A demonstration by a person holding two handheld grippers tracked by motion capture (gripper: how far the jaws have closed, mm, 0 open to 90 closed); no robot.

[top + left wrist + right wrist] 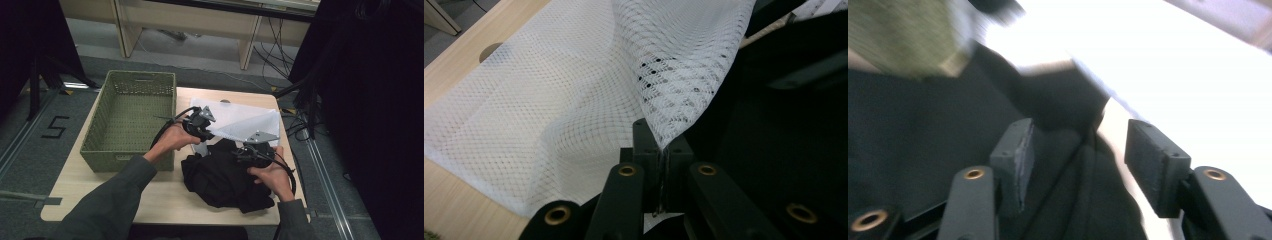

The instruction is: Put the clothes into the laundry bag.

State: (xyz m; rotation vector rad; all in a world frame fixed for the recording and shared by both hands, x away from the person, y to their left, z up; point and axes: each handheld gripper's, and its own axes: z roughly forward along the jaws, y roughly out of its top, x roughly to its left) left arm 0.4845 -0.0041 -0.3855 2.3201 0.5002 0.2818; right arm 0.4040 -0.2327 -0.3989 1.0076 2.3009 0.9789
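Note:
A white mesh bag [242, 122] lies across the back right of the wooden table [95, 195]. My left gripper [202, 125] is shut on its near corner and lifts that corner off the table; in the left gripper view the jaws [661, 150] pinch the mesh bag [564, 100]. A crumpled black garment [220, 180] sits in front of the bag. My right gripper [250, 150] hovers over the garment's far edge, open. In the right gripper view the pads [1078, 155] stand apart over a fold of the black garment [913, 125], with the white mesh bag [1188, 85] behind it.
A green woven basket [125, 161] stands at the table's left, open side up, close to my left hand. Bare tabletop runs along the front left. Dark curtains and cables flank the table on the right.

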